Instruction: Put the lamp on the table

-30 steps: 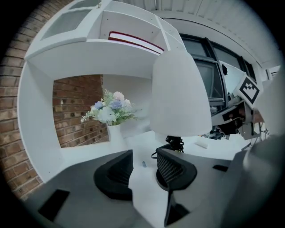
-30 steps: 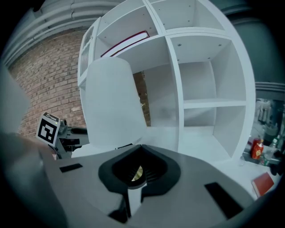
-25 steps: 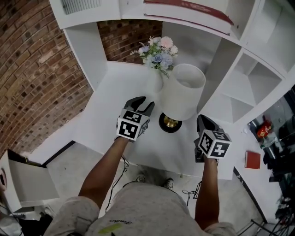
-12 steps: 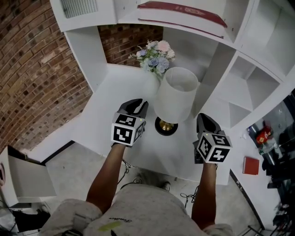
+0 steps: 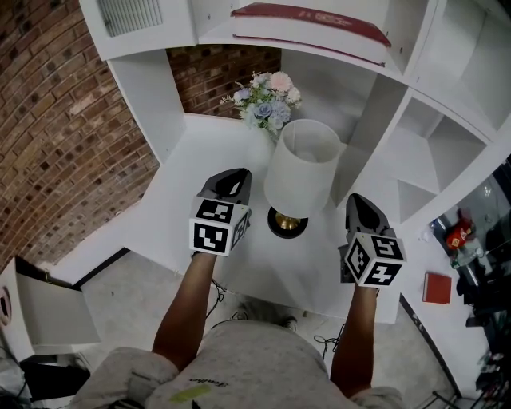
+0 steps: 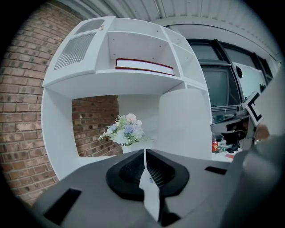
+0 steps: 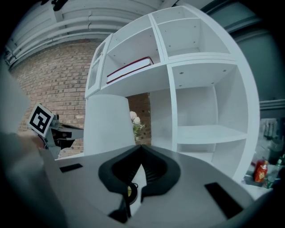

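With the lamp (image 5: 302, 172) upright on the counter (image 5: 180, 196) between them, the left tool (image 5: 234, 177), whose jaws have just been closing on nothing, and the right tool (image 5: 358, 203), likewise shut and empty, should back straight away without brushing it.

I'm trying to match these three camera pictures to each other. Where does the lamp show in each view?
Head view: the lamp stands at the centre of the picture, seen from above.
Left gripper view: the lamp is right of centre, and only its white shade shows.
Right gripper view: the lamp is left of centre, mostly its shade.
Shared landmark: the red book, above the lamp in all three.
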A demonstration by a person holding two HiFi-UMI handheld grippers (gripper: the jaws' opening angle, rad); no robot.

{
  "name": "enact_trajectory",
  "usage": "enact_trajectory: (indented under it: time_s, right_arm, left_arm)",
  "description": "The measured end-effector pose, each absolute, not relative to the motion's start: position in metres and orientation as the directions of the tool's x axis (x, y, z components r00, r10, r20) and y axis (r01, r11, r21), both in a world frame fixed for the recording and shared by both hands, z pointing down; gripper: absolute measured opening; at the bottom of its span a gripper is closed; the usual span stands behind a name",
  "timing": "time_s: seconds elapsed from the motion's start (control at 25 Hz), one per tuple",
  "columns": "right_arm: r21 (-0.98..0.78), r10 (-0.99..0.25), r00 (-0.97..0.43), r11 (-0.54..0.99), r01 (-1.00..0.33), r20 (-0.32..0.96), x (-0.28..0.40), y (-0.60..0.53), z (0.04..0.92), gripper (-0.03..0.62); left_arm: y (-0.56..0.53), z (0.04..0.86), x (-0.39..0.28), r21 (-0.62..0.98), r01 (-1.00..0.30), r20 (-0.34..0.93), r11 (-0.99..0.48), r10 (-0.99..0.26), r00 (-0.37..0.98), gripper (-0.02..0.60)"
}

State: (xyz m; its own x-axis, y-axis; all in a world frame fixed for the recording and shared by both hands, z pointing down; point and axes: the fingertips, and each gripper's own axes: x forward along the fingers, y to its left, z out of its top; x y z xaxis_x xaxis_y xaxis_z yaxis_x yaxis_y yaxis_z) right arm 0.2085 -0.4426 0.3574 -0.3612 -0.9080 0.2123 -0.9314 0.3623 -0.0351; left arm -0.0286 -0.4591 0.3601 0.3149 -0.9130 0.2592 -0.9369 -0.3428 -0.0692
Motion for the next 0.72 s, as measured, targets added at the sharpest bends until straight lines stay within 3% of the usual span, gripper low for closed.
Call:
enact_trajectory:
  time_s: [0.72]
  right_arm:
    - [-0.042, -0.912, -0.355, 0.354, -0.934, 0.207, 0.208, -0.439, 0.358, 0.003]
  left_arm:
    - [-0.456, 0.37, -0.033, -0.075, -0.938, 0.285, -0.337, -0.909, 0.304, -0.002]
